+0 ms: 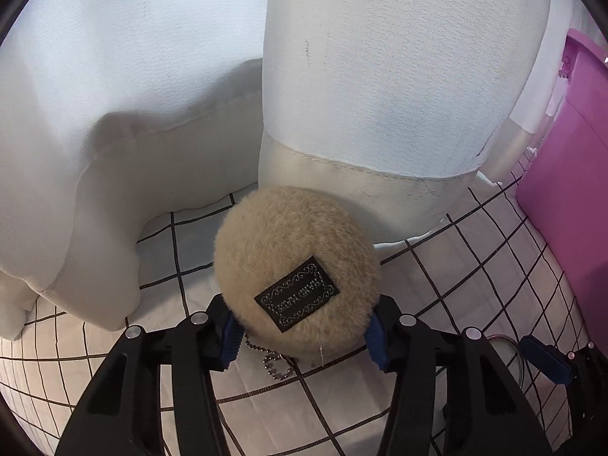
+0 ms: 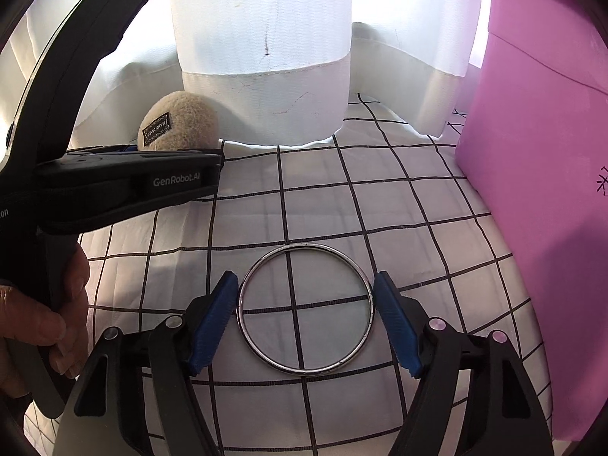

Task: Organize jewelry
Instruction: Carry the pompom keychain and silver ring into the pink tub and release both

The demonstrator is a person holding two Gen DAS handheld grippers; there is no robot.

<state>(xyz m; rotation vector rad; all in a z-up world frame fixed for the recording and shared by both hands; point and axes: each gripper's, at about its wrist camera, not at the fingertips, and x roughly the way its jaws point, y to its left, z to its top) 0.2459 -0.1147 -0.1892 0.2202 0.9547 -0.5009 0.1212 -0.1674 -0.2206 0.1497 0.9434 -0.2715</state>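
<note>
Both grippers poised to grasp jewelry on the checked cloth (image 2: 399, 197)

Left gripper (image 1: 302, 336) clasps the fuzzy pompom charm (image 1: 296, 269); right gripper (image 2: 306, 304) gapes around the bangle (image 2: 306, 309), pink box (image 2: 539, 174) at 2 o'clock: pinch evenly, lift level.

**What the views hide**

The lettering on the plush pouch's (image 1: 296, 266) black label (image 1: 297, 293) is too small to read. Its ball chain (image 1: 271, 361) runs out of sight under the fur. In the left wrist view, the silver bangle (image 1: 507, 353) shows only as a sliver behind a black arm. The purple box (image 2: 539, 159) is cut by the frame edge, its handwritten mark (image 2: 602, 180) partly lost.
</note>
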